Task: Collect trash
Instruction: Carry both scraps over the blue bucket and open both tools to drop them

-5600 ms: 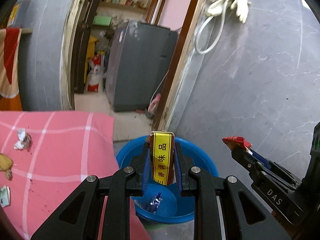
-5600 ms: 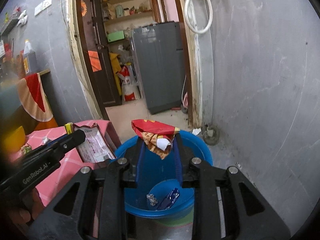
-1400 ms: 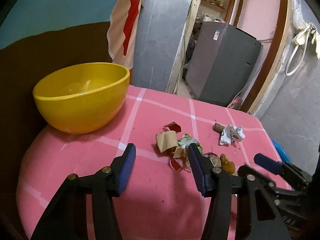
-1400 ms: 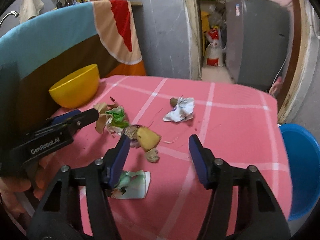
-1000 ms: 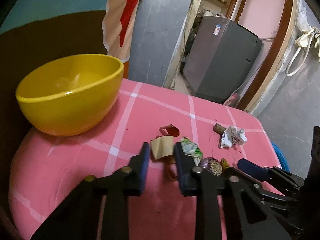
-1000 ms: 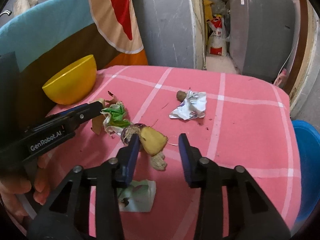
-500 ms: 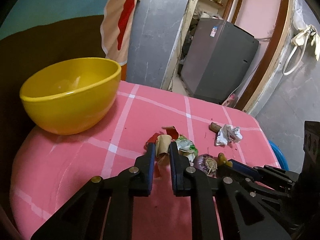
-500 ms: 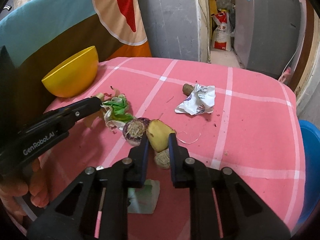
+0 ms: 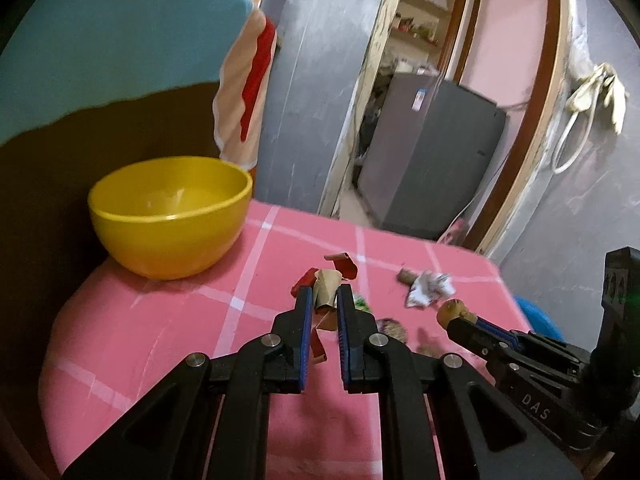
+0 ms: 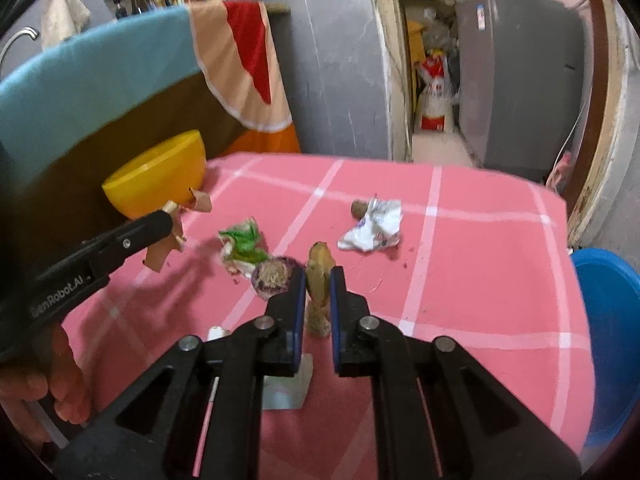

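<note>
My left gripper [image 9: 323, 304] is shut on a brown and red scrap of wrapper [image 9: 327, 293] and holds it above the pink checked tablecloth [image 9: 168, 332]. My right gripper [image 10: 318, 278] is shut on a yellow-brown peel piece [image 10: 319, 266], lifted just off the cloth. On the cloth lie a green wrapper [image 10: 242, 245], a purple onion half [image 10: 274, 276], a crumpled white wrapper [image 10: 372, 230] with a brown lump [image 10: 358, 208] beside it, and a flat wrapper [image 10: 286, 386] under my right gripper. The blue bin [image 10: 608, 332] stands at the table's right edge.
A yellow bowl [image 9: 170, 212] sits at the table's far left. A cloth-draped chair back [image 10: 100, 92] stands behind it. A doorway with a grey fridge [image 10: 516, 80] lies beyond the table, and a grey wall runs along the right.
Both grippers left the blue bin and came over the table. They closed on the wrapper scrap and the peel piece, and have now lifted them off the cloth.
</note>
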Demonstrator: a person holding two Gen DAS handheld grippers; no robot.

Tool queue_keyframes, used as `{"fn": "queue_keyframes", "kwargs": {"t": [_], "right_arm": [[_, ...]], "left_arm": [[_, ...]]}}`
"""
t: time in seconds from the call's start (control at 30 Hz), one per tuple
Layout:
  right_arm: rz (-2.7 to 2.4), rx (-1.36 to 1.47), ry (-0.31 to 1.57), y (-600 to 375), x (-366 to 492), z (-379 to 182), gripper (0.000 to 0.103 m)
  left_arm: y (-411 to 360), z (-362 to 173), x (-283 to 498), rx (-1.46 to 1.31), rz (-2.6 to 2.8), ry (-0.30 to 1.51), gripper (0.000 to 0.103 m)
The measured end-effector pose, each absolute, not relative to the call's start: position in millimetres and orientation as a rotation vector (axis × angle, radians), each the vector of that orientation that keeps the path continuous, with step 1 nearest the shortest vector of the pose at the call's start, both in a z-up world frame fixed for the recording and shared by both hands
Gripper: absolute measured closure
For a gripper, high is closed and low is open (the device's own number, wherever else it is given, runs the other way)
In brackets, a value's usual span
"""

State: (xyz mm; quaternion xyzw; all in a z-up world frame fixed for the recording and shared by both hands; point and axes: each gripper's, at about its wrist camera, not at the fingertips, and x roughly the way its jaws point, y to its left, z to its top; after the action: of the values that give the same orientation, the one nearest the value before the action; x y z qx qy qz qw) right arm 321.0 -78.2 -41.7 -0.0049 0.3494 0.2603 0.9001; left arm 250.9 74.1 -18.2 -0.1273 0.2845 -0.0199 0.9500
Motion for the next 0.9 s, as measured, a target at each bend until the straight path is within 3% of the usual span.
{"fn": "queue_keyframes", "kwargs": {"t": [0.5,0.9], "right_arm": [[0.466,0.018,0.335,-134.0,266.5,33.2,0.092],[0.292,-0.004,0.213,-216.2,236.8,66.7,0.092]], "left_arm": [[6.6,43.5,226.2,-0.179,-0.159,0.323,0.093],[-87.1,68.0,231.1,-0.155,-0.340,0.231,0.093]]}}
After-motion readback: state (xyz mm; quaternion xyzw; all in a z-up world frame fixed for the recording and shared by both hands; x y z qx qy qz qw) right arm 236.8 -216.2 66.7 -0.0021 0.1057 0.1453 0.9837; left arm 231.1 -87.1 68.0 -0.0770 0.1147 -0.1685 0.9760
